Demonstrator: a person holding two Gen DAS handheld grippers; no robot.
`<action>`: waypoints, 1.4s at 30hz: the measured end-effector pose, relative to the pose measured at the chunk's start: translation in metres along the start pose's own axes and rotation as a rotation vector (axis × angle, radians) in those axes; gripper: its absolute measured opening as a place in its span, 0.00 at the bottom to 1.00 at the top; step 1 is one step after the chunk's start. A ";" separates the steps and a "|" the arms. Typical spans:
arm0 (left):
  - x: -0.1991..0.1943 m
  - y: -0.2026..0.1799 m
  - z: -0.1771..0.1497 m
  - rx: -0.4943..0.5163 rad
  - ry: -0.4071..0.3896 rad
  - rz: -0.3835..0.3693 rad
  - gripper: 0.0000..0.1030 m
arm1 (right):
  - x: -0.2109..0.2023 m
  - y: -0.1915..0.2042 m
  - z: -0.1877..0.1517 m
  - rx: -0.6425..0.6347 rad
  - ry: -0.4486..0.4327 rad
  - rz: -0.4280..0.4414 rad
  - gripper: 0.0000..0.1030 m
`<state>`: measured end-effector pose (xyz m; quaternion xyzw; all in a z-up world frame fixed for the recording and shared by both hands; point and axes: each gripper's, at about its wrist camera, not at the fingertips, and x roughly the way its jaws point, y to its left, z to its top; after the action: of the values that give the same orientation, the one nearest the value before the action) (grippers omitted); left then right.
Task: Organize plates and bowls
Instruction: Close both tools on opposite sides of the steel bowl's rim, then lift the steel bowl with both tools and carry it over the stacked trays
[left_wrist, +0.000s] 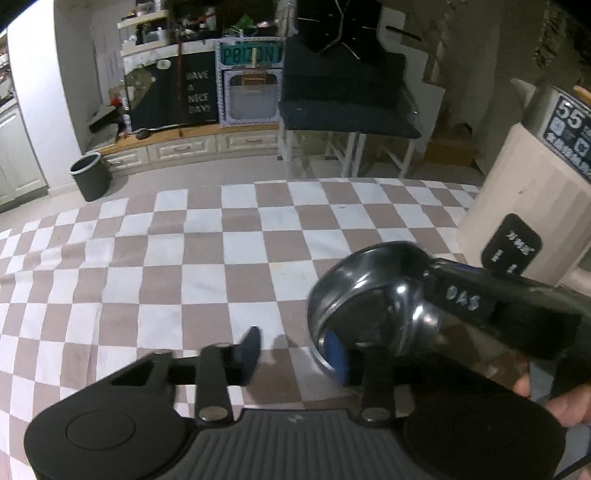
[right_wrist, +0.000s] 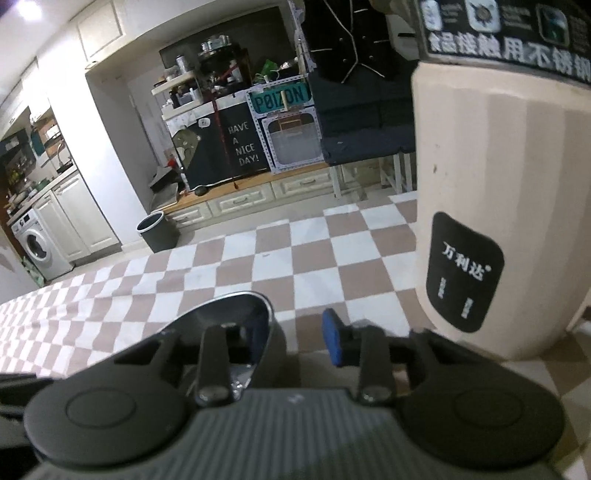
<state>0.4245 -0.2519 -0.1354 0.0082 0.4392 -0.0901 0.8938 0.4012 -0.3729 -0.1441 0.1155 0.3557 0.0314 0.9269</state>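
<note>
Steel, dark and shiny: one bowl (left_wrist: 369, 299) is all the tableware in view, sitting on a brown-and-white chequered cloth (left_wrist: 184, 258) towards its right side. Two grippers are at it from opposite sides.

The left gripper (left_wrist: 293, 345) straddles the near rim. Its blue-padded finger sits inside the bowl, and its other finger stands outside with a strip of cloth showing between it and the wall, so the jaws are not clamped. The right gripper (right_wrist: 295, 332) straddles the other side of the rim the same way. Its dark finger is inside, while its blue pad (right_wrist: 332, 339) is outside and clear of the wall, so it is likewise not gripping. In the left wrist view, part of a hand (left_wrist: 565, 402) shows at the right edge, behind that gripper.

One tall cream appliance (right_wrist: 498, 177) with a black label panel stands on the cloth just right of the bowl, crowding the right gripper's side. Beyond the table are one dark waste bin (right_wrist: 159, 232) on the floor, one washing machine (right_wrist: 38, 247) at far left, and a black "HAVE A NICE DAY!" sign (right_wrist: 242, 146) above low drawers.
</note>
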 end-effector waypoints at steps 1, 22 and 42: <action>-0.001 0.000 0.001 0.004 0.005 -0.010 0.21 | -0.001 0.003 0.000 -0.016 0.002 0.004 0.30; -0.050 0.010 -0.019 -0.067 -0.036 -0.132 0.05 | -0.061 0.031 -0.008 -0.158 0.015 -0.068 0.07; -0.191 0.078 -0.072 -0.041 -0.131 -0.162 0.03 | -0.184 0.120 -0.040 -0.112 0.004 -0.040 0.07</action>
<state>0.2672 -0.1395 -0.0340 -0.0518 0.3808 -0.1534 0.9104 0.2405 -0.2746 -0.0243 0.0561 0.3575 0.0331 0.9316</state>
